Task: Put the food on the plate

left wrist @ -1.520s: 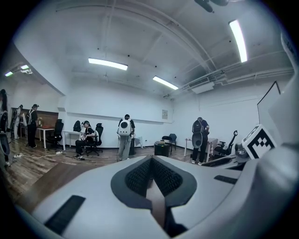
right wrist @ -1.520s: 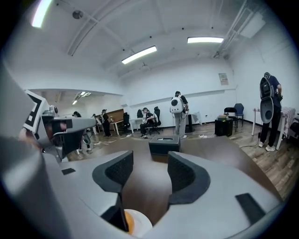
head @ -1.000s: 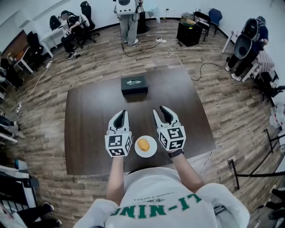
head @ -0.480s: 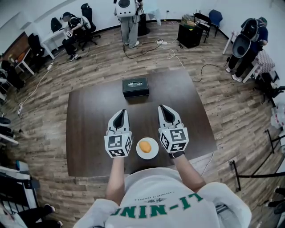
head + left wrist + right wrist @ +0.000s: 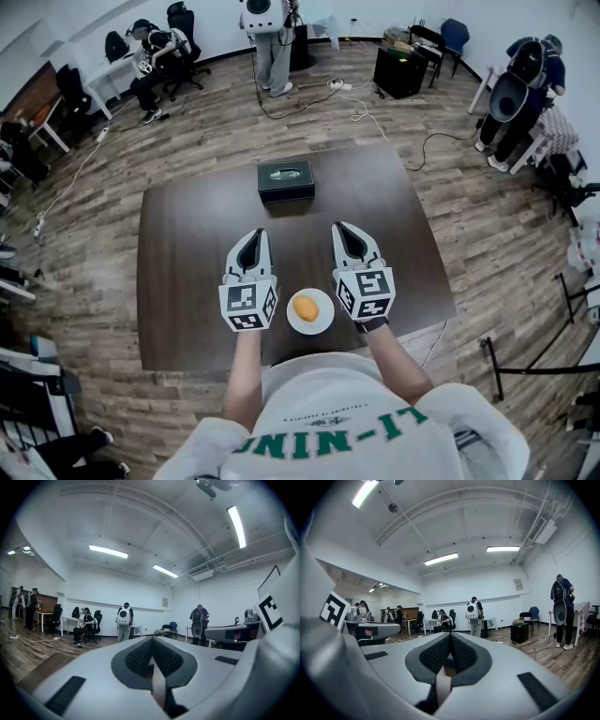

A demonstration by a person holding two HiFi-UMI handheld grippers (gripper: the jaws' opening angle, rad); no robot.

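An orange-yellow piece of food (image 5: 304, 307) lies on a small white plate (image 5: 324, 322) near the front edge of the dark brown table (image 5: 187, 253). My left gripper (image 5: 257, 236) is held just left of the plate and my right gripper (image 5: 343, 229) just right of it. Both point away from me toward the table's middle. In the left gripper view the jaws of the left gripper (image 5: 151, 641) meet with nothing between them. The right gripper view shows the same of the right gripper (image 5: 450, 637). Neither touches the food or the plate.
A black box (image 5: 286, 180) sits at the far middle of the table, ahead of both grippers. Around the table are wood floor, cables, chairs, desks and several people standing or seated along the walls.
The right gripper's jaws look a little narrower than a second ago. Food, plate, box and both hands stay where they were.
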